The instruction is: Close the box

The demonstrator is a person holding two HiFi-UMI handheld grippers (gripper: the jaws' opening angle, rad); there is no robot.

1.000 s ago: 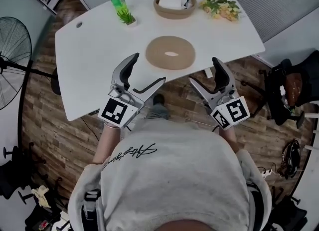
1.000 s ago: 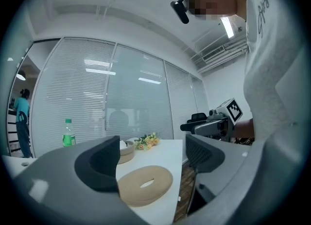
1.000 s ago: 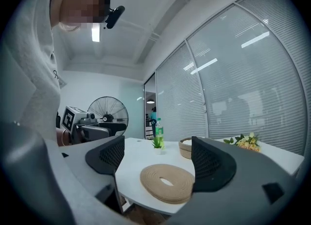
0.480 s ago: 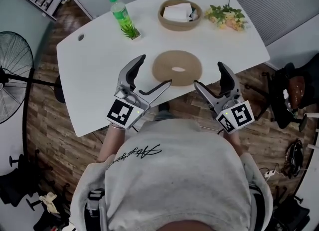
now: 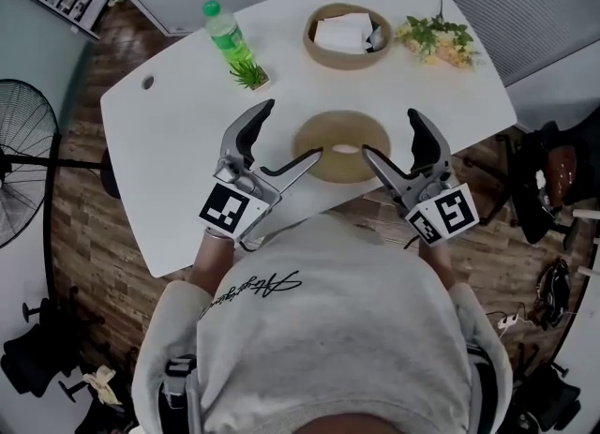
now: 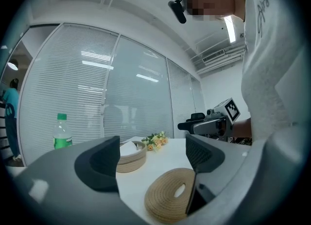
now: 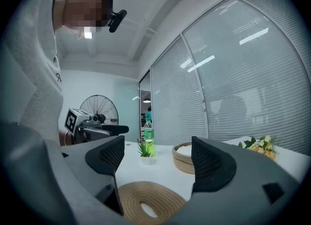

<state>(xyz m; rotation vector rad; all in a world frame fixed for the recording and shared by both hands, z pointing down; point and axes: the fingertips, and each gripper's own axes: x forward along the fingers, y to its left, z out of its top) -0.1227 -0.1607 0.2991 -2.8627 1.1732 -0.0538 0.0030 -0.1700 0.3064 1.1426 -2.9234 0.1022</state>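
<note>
Over the last second the person has closed in on the white table (image 5: pixel 178 142). The two grippers, which were short of its near edge, now sit either side of the woven lid (image 5: pixel 342 146), one to its left and one to its right. The left gripper (image 5: pixel 291 130) has its jaws standing wide with nothing clasped; its own view shows the lid low between the pads, nearer the right-hand one. The right gripper (image 5: pixel 390 134) is spread just as wide and is equally empty, with the lid lying below and ahead of its pads. From above, each gripper's inner jaw tip overlaps the lid's rim, but I cannot tell whether either is touching it or only hanging over it. The flanking stance looks deliberate: a flat, floppy coil disc with a small hole at its centre is probably easier to lift from two opposite edges than from one. The box (image 5: pixel 348 36), a round woven basket with white paper inside, stands open at the far side of the table, well apart from the lid, between a green bottle (image 5: pixel 225 34) with a small potted plant (image 5: pixel 250 74) on its left and a bunch of flowers (image 5: pixel 436 37) on its right. Closing is not yet begun; the lid must first be gripped and carried across to it.
</note>
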